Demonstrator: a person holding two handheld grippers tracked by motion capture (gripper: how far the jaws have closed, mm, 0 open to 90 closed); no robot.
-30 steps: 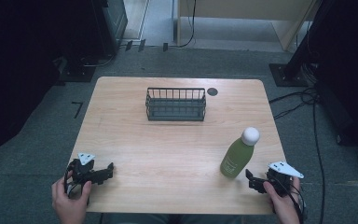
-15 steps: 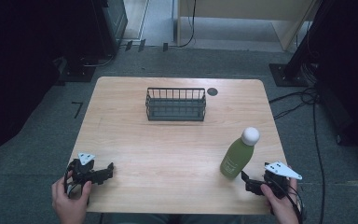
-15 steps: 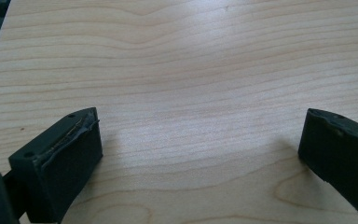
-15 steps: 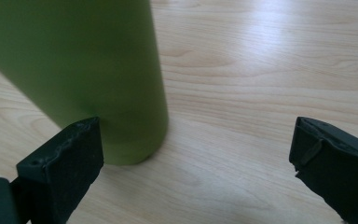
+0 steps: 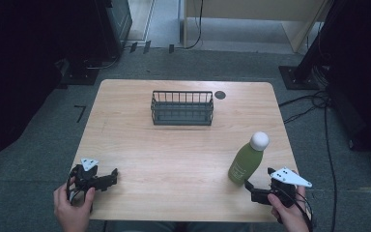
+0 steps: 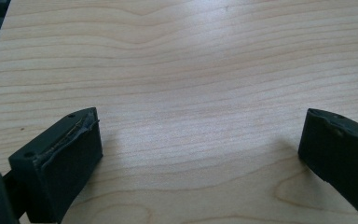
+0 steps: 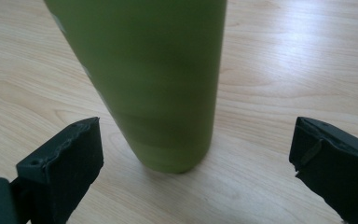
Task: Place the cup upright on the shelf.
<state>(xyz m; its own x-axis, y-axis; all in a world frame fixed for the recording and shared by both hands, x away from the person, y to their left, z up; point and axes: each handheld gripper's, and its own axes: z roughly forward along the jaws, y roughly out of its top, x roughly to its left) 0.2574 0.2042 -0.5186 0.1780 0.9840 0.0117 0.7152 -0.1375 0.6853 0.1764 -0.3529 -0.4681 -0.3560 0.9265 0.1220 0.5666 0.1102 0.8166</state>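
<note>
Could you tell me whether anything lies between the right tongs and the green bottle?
Nothing does: in the right gripper view, bare table separates the open right tongs from the upright green bottle, which stands just ahead of them, untouched.

A light, pale-brown wood grain with wavy darker lines is shown by the table (image 5: 174,159). A matt olive green is worn by the bottle (image 5: 244,164), which is topped by a white cap (image 5: 259,140); a pale label patch is seen on its side. The wire basket (image 5: 182,108) is coloured dark grey, almost black. A small black round spot (image 5: 220,94) is marked on the tabletop. The left gripper (image 5: 107,177) and right gripper (image 5: 252,189) are finished in black, each topped with a light grey plate. The floor (image 5: 34,159) is covered in dull grey.
</note>
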